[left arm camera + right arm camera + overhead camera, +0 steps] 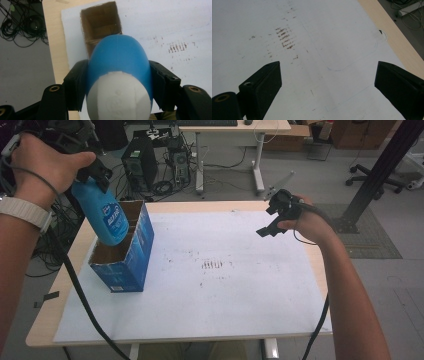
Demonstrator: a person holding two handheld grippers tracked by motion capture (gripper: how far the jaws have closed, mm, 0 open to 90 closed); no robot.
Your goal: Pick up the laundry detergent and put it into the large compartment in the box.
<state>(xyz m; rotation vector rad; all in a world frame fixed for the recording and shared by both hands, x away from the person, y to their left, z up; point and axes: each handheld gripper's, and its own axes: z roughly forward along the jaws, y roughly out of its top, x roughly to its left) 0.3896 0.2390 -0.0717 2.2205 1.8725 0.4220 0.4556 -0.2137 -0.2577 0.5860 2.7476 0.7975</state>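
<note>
Your left gripper (95, 170) clamps blue bottle (106, 217), tilted above box (131, 262) at desk (75, 255) left edge. Right gripper (272, 222): jaws wide, empty, over white sheet (225, 285). Straighten bottle over open compartment; lower slowly, clearing cardboard walls.

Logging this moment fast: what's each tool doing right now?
Left tool: closed on the blue bottle, held above the blue cardboard box.
Right tool: open, holding nothing, over the white sheet.
</note>
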